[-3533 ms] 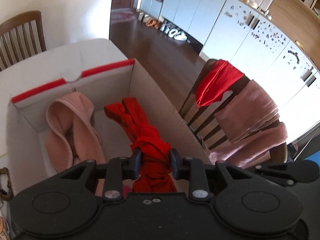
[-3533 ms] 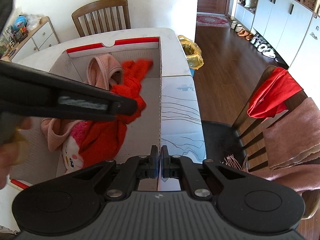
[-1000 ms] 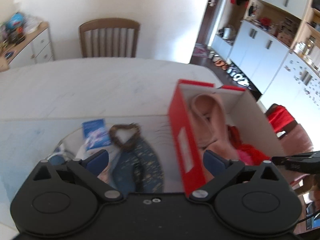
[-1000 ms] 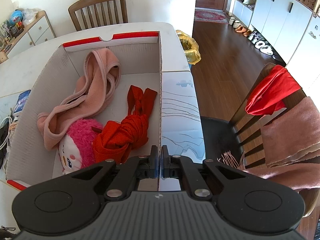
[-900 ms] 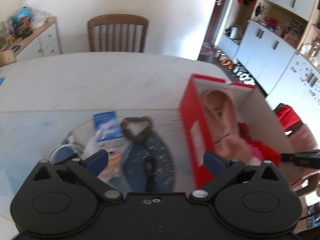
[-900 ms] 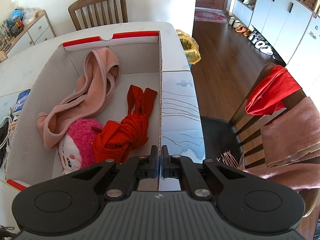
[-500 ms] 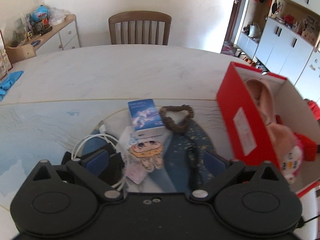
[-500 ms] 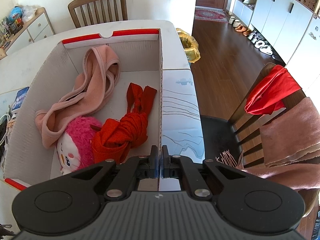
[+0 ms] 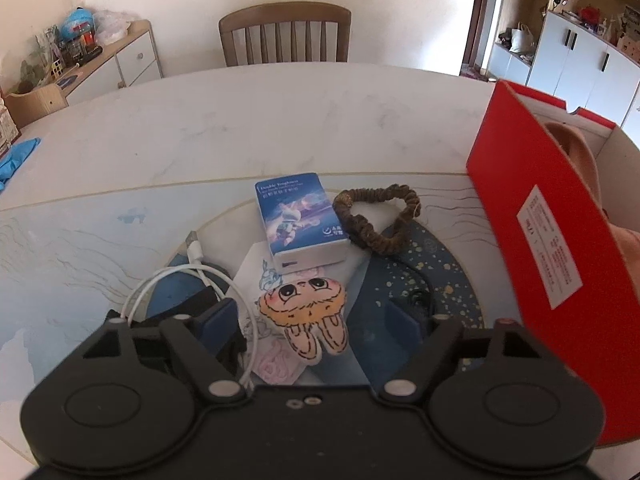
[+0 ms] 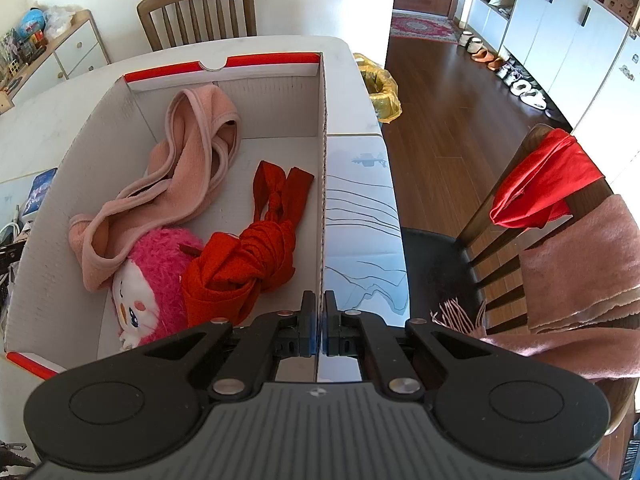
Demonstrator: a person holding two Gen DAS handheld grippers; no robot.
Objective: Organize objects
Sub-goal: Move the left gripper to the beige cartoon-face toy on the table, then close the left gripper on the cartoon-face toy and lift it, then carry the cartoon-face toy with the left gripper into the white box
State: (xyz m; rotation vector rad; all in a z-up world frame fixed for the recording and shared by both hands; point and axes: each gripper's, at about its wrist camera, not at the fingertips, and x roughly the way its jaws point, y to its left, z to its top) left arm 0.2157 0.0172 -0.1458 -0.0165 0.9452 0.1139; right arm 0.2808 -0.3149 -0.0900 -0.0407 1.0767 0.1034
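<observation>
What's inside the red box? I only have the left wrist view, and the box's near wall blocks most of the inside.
Observer: In the right wrist view, a pink scarf runs along the left side of the red box. Its near end is draped against a pink plush toy.
Operator: Anything else in there?
Observer: Yes, a knotted red cloth lies beside the toy, close to the box's right wall.
Operator: Where's the right gripper?
Observer: The right gripper is shut on the near end of that right wall. The wall's top edge runs straight in between its fingers.
</observation>
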